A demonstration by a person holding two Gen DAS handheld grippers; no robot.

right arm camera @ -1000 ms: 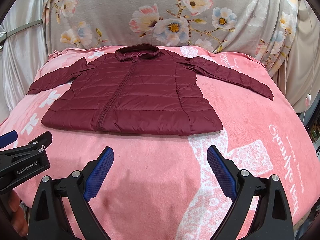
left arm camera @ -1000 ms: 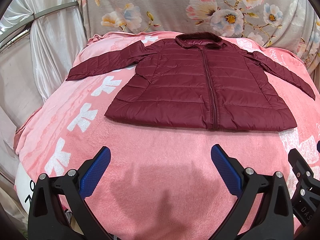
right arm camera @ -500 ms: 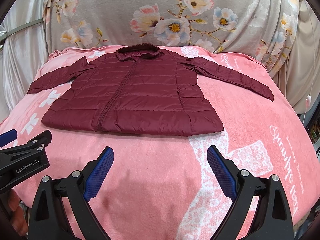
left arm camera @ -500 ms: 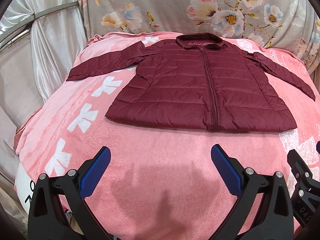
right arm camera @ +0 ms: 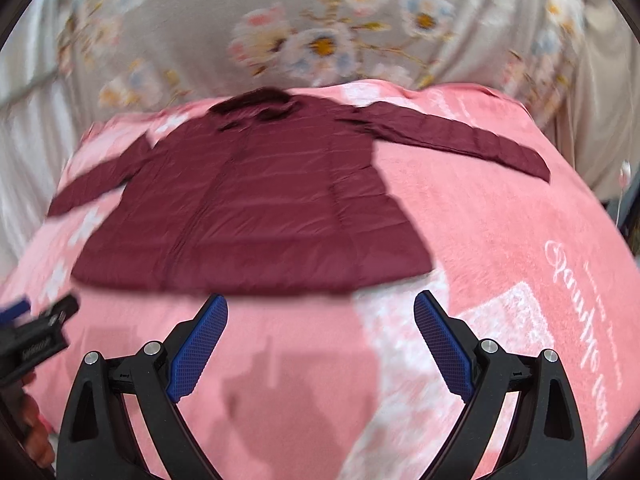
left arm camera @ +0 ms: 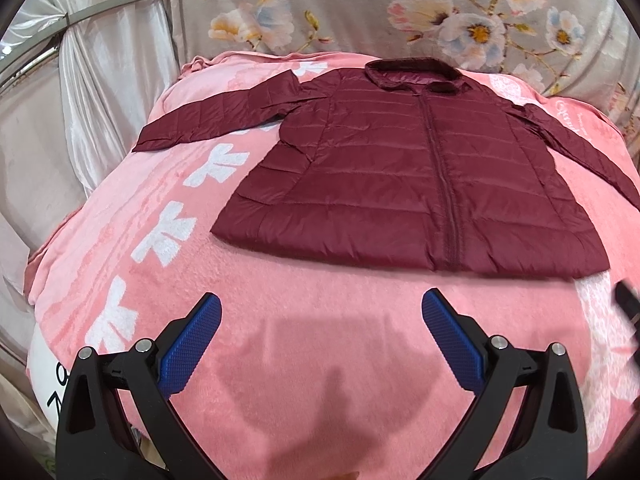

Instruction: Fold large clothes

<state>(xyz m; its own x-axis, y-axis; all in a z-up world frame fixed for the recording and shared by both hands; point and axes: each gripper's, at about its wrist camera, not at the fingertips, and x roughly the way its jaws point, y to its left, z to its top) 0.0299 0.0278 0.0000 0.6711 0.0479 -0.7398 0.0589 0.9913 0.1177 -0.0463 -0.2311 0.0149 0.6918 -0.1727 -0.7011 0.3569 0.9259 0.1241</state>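
1. The left gripper [left arm camera: 320,320] has its blue-padded fingers [left arm camera: 192,350] spread wide, holding nothing, above the pink blanket [left arm camera: 320,360];
2. The right gripper [right arm camera: 320,320] likewise gapes empty;
3. The maroon jacket [left arm camera: 420,184] lies flat, zipped, sleeves outstretched, just beyond both grippers; floral fabric [left arm camera: 360,8] hangs behind.

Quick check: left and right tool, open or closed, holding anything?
Left tool: open, holding nothing, short of the maroon puffer jacket.
Right tool: open, holding nothing, near the jacket's hem; that view is blurred.
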